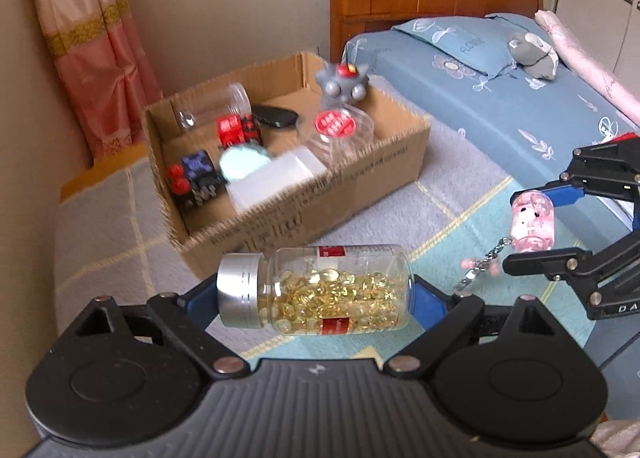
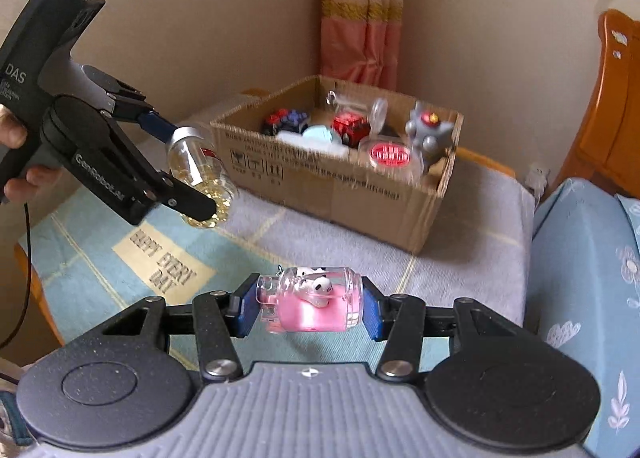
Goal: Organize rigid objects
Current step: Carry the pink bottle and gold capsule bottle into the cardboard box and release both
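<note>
— Two hand-held grippers, one thing in each?
— Yes. Left hand-held gripper (image 1: 316, 292) clamps one capsule bottle (image 1: 320, 290) sideways; right hand-held gripper (image 2: 310, 306) grips one pink keychain jar (image 2: 312, 304). Both are above the checked cloth (image 2: 460, 258) on the desk.
— And around them?
— One cardboard box (image 2: 360, 194) behind, with two toy cars, jars and a grey figure (image 2: 430, 130). Bed (image 1: 520, 110) beside.

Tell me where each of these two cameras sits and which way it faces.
Left wrist: on the left hand-held gripper, looking down past its gripped capsule bottle to the cardboard box and bed.
Right wrist: on the right hand-held gripper clamping a pink keychain charm, facing the box and curtain; a hand shows.
Shared: box, both grippers, both held things.
</note>
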The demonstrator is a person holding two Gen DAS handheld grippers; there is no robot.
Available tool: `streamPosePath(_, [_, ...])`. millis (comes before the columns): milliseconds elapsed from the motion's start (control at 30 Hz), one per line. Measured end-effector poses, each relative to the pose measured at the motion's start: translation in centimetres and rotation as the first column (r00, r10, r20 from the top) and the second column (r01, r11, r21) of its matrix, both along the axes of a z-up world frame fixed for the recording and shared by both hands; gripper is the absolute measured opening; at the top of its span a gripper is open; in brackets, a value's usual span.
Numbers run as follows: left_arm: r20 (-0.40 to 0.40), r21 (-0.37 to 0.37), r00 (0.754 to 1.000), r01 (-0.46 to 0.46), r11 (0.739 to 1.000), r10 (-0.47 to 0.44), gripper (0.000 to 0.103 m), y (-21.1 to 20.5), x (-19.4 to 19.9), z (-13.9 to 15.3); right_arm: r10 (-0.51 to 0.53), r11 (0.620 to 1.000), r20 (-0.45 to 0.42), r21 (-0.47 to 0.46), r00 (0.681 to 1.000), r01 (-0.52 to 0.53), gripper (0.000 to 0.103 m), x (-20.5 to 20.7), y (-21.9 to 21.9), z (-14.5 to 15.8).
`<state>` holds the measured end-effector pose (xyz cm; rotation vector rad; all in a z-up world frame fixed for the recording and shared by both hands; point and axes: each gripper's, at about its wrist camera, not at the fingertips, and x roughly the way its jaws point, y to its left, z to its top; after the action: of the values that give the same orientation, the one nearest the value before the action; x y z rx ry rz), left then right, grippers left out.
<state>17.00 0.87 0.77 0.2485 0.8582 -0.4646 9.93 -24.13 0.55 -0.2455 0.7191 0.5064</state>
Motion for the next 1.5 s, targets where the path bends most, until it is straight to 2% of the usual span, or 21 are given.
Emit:
streamPosePath(200, [0.051,0.006,0.999,-0.014,1.000,0.013,0.094,0.6,2.2,2.7,0.030,0.999,0.057,-0.015,0.998,-0.029,0.056,0.9,0.0,2.7])
streamPosePath(400, [0.071,-0.011,0.997,-0.034,0.999,0.034,0.094,0.6,6.2,4.0,0.028,1.000,0.120,0.000,0.992,-0.028,0.056,3.2,-0.1,5.3])
streamPosePath(733, [0.030,-0.005,0.995,-0.096,0.995,0.096,0.094,0.6,15.4,2.8,-0.007,0.999,0.161,0.053,0.987,-0.002,0.056,7.0,-0.6,7.6])
streamPosePath(867, [0.020,-0.006,0.992,-0.123,0.992,0.123,0.094,0.5,17.5,1.6,-0.007,0.999,0.158,0.044,0.987,0.000,0.056,8.0,-0.3,7.5])
streamPosePath(933, [0.023,-0.026,0.986,-0.165,0.986,0.165,0.095,0.8,18.3,1.2,-0.006,0.999,0.156,0.038,0.988,0.000,0.056,8.4,-0.2,7.4])
streamPosePath(1100, [0.025,-0.084,0.976,-0.214,0.973,0.216,0.095,2.1,18.1,1.3,-0.006,1.000,0.151,0.031,0.989,0.001,0.056,9.1,0.0,7.4])
streamPosePath(1500, [0.111,-0.069,0.977,-0.175,0.982,0.182,0.101,4.5,11.4,3.2,0.022,0.999,0.158,0.040,0.987,-0.028,0.056,10.9,1.7,8.8])
